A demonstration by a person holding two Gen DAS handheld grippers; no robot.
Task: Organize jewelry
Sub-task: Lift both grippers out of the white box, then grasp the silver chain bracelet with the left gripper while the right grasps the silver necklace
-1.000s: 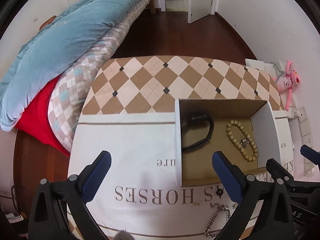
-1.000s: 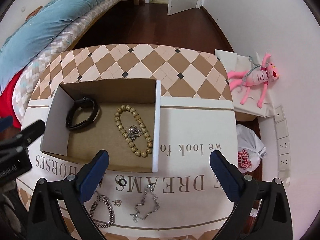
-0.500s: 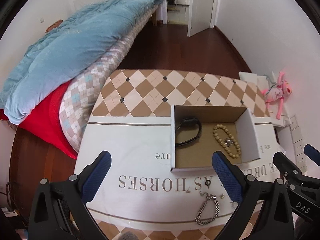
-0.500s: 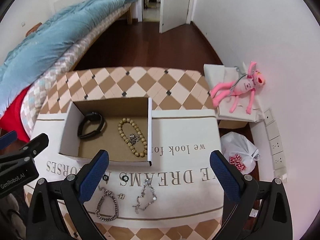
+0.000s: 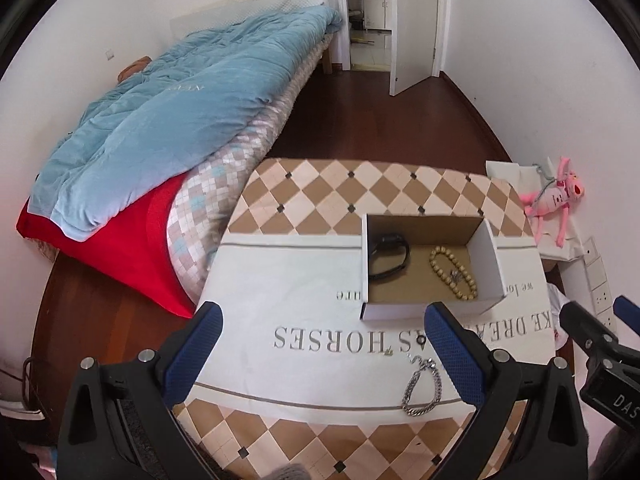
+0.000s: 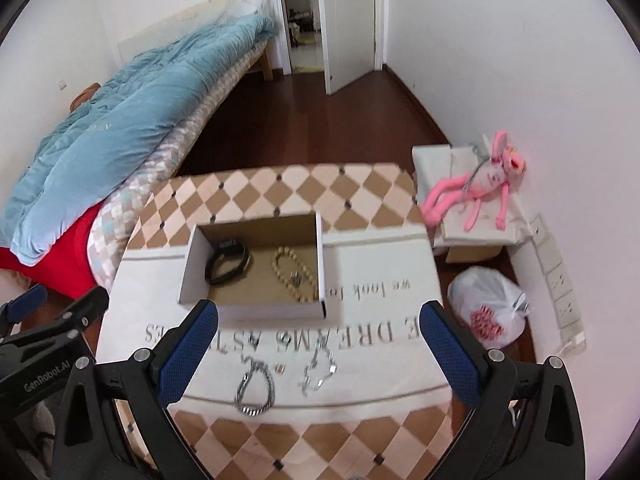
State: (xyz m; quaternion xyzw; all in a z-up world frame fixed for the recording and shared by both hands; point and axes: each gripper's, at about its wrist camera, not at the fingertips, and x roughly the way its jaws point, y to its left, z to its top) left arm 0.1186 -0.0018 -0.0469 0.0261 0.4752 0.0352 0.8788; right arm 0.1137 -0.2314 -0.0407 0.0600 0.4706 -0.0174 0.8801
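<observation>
Beside the bed (image 5: pixel 168 128), a checkered table (image 6: pixel 304 188) bears a box (image 6: pixel 192 268) holding a watch (image 6: pixel 226 266) and beads (image 6: pixel 294 274). Two chains (image 6: pixel 256 388) lie before it. Both the left gripper (image 5: pixel 324 356) and right gripper (image 6: pixel 316 356) gape empty above.

Open-jawed right tool (image 6: pixel 318 340) above blurred, seemingly silver chains (image 6: pixel 256 388).

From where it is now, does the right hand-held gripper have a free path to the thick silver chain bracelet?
Probably yes: right hand-held gripper is open, and the silver chain bracelet lies uncovered on the cloth, outside the box.

Black grippers, blue-padded fingers (image 5: pixel 198 346)
</observation>
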